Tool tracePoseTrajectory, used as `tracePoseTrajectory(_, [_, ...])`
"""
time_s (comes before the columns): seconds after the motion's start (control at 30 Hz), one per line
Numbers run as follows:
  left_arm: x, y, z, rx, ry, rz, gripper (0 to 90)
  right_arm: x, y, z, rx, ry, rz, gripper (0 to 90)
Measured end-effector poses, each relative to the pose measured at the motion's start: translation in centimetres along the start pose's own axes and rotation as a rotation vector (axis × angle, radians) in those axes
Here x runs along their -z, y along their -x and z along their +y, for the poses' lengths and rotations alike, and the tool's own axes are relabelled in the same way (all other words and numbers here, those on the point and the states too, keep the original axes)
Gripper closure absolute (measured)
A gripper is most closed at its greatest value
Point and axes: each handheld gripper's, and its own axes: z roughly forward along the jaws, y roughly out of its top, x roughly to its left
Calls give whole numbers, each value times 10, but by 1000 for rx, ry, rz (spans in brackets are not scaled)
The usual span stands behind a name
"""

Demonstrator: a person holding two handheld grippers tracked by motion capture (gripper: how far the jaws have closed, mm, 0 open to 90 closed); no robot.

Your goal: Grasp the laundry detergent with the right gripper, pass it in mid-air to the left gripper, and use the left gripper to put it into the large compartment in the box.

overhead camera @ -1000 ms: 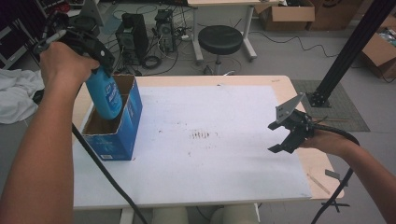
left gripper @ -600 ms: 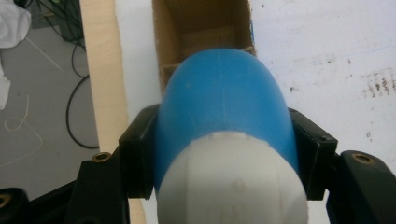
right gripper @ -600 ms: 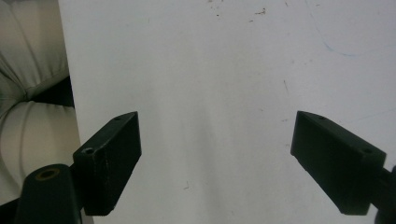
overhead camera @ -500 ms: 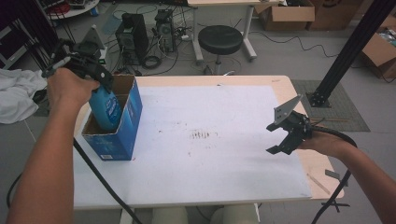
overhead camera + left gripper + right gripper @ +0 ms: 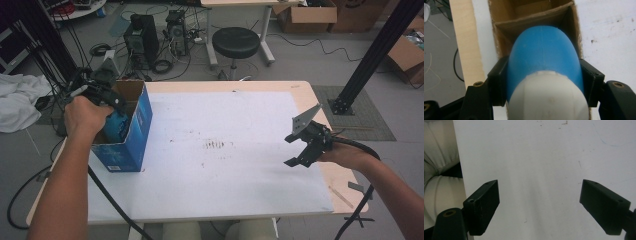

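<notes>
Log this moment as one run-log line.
left gripper: shut on blue bottle, lowering into cardboard box | right gripper: open, idle over table

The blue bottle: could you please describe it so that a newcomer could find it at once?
Start at the white table and go to the blue cardboard box at its left edge. The blue bottle stands partly inside that box, gripped by the left gripper; its white cap end marks it.

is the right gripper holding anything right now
No, the right gripper has its jaws spread wide apart with just the bare white table showing between them.
</notes>
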Motion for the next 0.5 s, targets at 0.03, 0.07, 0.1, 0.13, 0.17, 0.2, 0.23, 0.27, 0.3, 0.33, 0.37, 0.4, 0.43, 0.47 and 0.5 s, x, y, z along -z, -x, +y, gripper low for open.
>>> tracePoseTrajectory(0.03, [-4,-1,-1,4,-1,-3,382,0,0,0,2,0,0,159])
tracePoseTrajectory(0.07, [-6,-1,-2,5,-3,-3,382,0,0,-1,0,1,0,159])
tracePoseTrajectory(0.1, [-9,-1,-2,2,-5,-4,382,0,1,-1,1,0,0,160])
tracePoseTrajectory(0.13, [-12,-1,-3,4,-5,-3,381,0,1,-1,-1,-2,-2,160])
tracePoseTrajectory(0.17, [-14,-1,-4,2,-4,-2,382,0,1,-2,-3,-1,-2,160])
tracePoseTrajectory(0.2, [-17,0,-5,1,-3,-1,382,0,1,-2,-4,-1,-2,160])
tracePoseTrajectory(0.23, [-20,0,-6,-8,-9,-2,381,0,1,-2,-6,-1,-3,160])
tracePoseTrajectory(0.27, [-22,0,-6,-8,-11,-3,382,0,1,-2,-7,-2,-3,160])
tracePoseTrajectory(0.3, [-25,0,-7,-9,-15,-5,382,0,1,-2,-6,-3,-4,159])
tracePoseTrajectory(0.33, [-27,0,-8,-8,-16,-7,382,-1,1,-2,-5,-2,-5,160])
tracePoseTrajectory(0.37, [-29,0,-8,-12,-23,-8,381,-1,1,-2,-7,-2,-5,160])
tracePoseTrajectory(0.4, [-31,1,-9,-13,-25,-10,381,-1,1,-2,-8,-2,-6,160])
tracePoseTrajectory(0.43, [-33,1,-10,-14,-29,-9,381,-1,1,-2,-8,-1,-6,160])
tracePoseTrajectory(0.47, [-35,1,-10,-11,-32,-11,381,-1,1,-2,-8,-1,-6,160])
tracePoseTrajectory(0.5, [-37,1,-11,-11,-32,-12,381,-1,1,-3,-9,1,-6,160])
